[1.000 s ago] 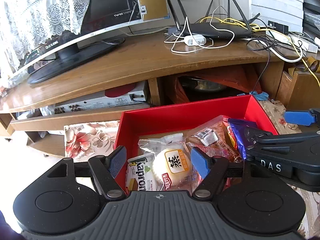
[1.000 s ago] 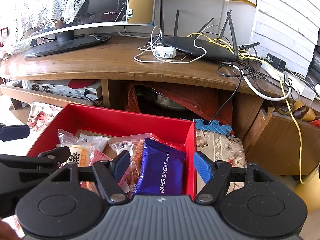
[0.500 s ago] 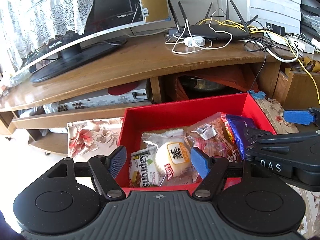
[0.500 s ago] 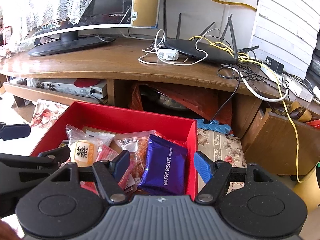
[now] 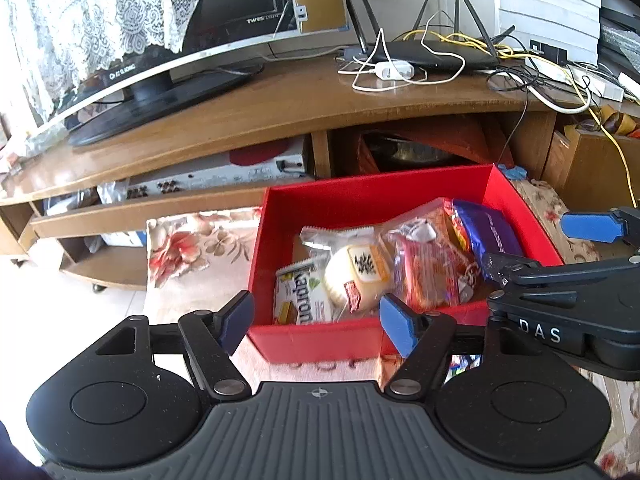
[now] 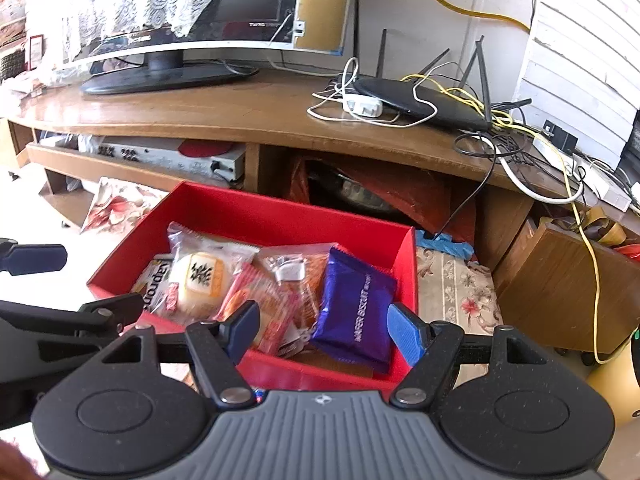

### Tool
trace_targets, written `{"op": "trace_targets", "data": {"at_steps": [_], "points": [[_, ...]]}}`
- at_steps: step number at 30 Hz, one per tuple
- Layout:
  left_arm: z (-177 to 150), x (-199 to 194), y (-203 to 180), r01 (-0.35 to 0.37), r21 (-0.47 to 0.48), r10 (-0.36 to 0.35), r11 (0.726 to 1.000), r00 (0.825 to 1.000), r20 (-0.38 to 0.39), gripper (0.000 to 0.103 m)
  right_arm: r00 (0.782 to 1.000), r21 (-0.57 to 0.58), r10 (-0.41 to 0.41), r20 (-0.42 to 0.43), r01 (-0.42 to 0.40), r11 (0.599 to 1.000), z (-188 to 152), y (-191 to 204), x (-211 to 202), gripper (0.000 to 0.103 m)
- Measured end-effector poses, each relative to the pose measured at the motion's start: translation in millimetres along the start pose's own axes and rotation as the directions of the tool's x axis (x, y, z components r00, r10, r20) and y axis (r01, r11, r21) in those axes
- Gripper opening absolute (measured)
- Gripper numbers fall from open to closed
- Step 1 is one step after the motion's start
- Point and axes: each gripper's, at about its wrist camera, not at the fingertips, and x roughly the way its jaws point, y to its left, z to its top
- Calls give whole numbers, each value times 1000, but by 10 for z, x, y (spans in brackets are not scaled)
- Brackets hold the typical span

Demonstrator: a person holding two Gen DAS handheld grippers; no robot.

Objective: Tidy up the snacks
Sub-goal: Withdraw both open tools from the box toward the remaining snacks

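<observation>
Glossy curved wooden stand (image 5: 280,112) backs a red box (image 5: 372,200) of crinkly packets (image 6: 354,306); both claws (image 5: 316,318) (image 6: 324,330) gape empty.

Red box (image 6: 280,216), purple wafer biscuit packet (image 6: 354,304), white-and-green wafer pack (image 5: 302,298), floral beige cloth (image 5: 192,244), brown wooden stand (image 6: 224,108), white lace cover (image 5: 100,12), blue gripper pads (image 5: 394,324)

Home living rm: wooden TV stand (image 5: 280,116) w/ lace-draped TV (image 5: 224,8), router (image 6: 420,104) + tangled cables on top, AV receiver (image 5: 216,176) on the shelf below, floral cloth (image 5: 188,248) under a red box (image 6: 272,216) of snack packs.
</observation>
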Motion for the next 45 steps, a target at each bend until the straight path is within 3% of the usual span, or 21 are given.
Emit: {"op": "trace_targets", "data": {"at_steps": [45], "points": [[-652, -78, 454, 0, -11, -2, 1000, 991, -133, 71, 995, -198, 64, -73, -77, 977, -374, 767, -63, 68]]}}
